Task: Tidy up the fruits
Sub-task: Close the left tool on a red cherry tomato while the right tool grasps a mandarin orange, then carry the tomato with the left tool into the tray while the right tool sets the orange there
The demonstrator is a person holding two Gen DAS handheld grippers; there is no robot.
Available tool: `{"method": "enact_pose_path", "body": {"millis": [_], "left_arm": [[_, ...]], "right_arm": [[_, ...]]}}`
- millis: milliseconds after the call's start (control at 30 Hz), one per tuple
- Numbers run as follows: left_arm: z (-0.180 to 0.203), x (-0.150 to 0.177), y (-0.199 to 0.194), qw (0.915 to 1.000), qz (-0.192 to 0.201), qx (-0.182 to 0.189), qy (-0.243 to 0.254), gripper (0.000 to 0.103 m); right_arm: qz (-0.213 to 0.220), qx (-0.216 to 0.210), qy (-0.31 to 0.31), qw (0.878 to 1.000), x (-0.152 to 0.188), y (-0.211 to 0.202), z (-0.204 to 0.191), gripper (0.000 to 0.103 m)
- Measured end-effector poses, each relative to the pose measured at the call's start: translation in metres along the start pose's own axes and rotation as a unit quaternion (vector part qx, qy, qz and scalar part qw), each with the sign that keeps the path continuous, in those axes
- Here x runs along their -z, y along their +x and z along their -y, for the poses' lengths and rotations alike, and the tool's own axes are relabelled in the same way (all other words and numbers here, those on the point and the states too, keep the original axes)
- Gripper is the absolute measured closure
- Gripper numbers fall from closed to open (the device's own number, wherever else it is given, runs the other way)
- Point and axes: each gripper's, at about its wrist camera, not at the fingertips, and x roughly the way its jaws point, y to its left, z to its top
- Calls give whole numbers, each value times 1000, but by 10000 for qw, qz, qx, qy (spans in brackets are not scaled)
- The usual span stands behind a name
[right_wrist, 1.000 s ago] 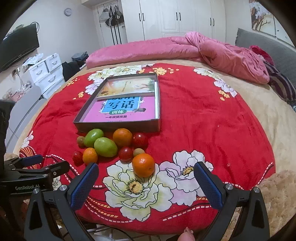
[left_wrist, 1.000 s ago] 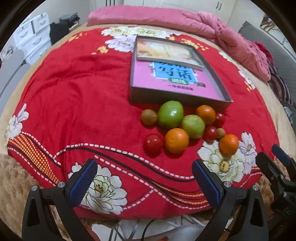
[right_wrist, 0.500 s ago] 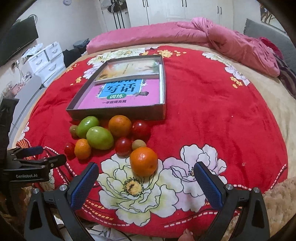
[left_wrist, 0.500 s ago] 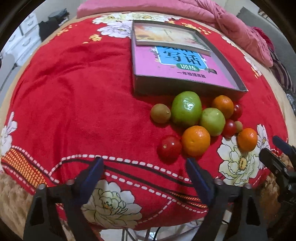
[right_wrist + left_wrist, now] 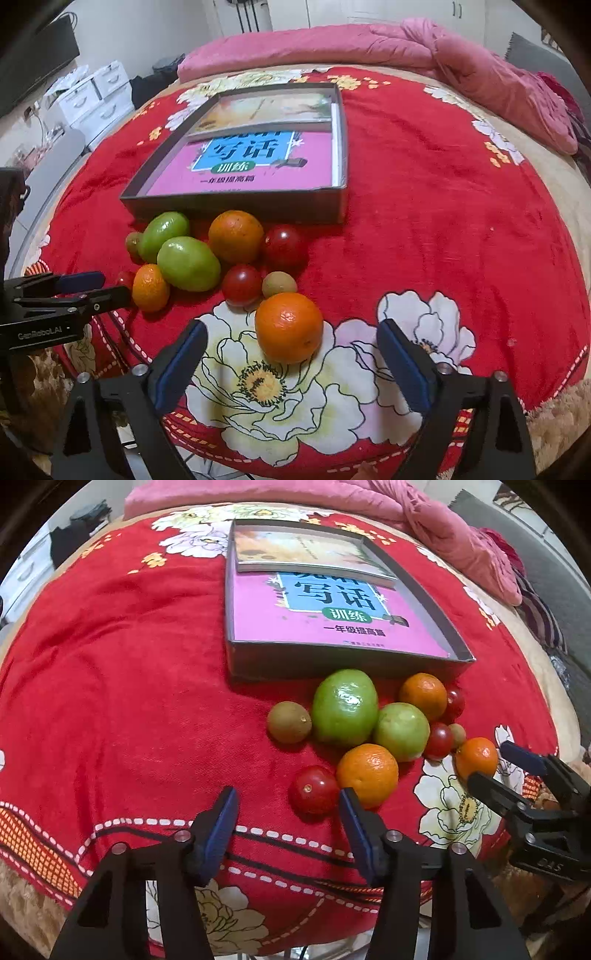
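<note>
A cluster of fruit lies on the red flowered blanket in front of a grey box (image 5: 332,662). It holds two green fruits (image 5: 345,707), three oranges (image 5: 367,770), several small red tomatoes (image 5: 314,789) and small brown fruits (image 5: 289,722). My left gripper (image 5: 286,819) is open and empty, just short of the nearest tomato and orange. My right gripper (image 5: 290,356) is open and empty, its fingers either side of the nearest orange (image 5: 289,326), slightly behind it. The box (image 5: 240,205) holds a pink book (image 5: 251,162).
A second book (image 5: 306,554) lies at the far end of the box. A rumpled pink quilt (image 5: 461,59) lies at the back of the bed. White drawers (image 5: 92,96) stand off to the left. The right gripper shows in the left wrist view (image 5: 532,805).
Both grippers have moved forward toward the fruit. The left gripper's fingers have narrowed somewhat. The fruit has not moved.
</note>
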Motion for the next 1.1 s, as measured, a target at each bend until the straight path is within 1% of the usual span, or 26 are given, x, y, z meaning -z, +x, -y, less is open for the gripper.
{"method": "enact_pose_path", "body": {"millis": [67,100,167,300,367,467,533,633,667,700,933,1100], "left_arm": [[0,-2,2,10000,5,47,19,48],[1,-3,3,10000,1,66,25,49],[1,-4,5,9999,-25,114,32,49],[-1,-6,11,9995,-108,307,32,50],[-1,-7,13,9993,-126,360,60,50],[-1,-8,15,9992,-136,361,107,51],[0,-8,15,9991,-123,362,177,54],[5,-8,14,9988,-101,380,306,66],[7,-8,14,9986,-94,377,358,72],[8,-8,14,9985,-94,368,395,74],[10,-6,9,9981,-22,318,522,74],[10,-5,-1,9980,72,380,493,74]], "right_arm": [[-39,-28,-55,10000,-1,4,-1,24],[-70,-47,-69,9999,-1,5,-2,27],[-159,-141,-80,9997,-1,10,-2,40],[-271,-200,-20,9994,-1,17,-1,48],[-269,-245,21,9993,-2,19,1,55],[-313,-215,1,9993,-2,22,2,58],[-326,-163,-38,9993,-3,23,2,61],[-285,-245,25,9993,-3,21,5,62],[-273,-277,48,9992,-4,21,6,62],[-263,-292,64,9992,-3,20,7,62],[-54,-400,210,9990,-5,10,12,62],[174,-406,260,9987,-8,-1,16,62]]}}
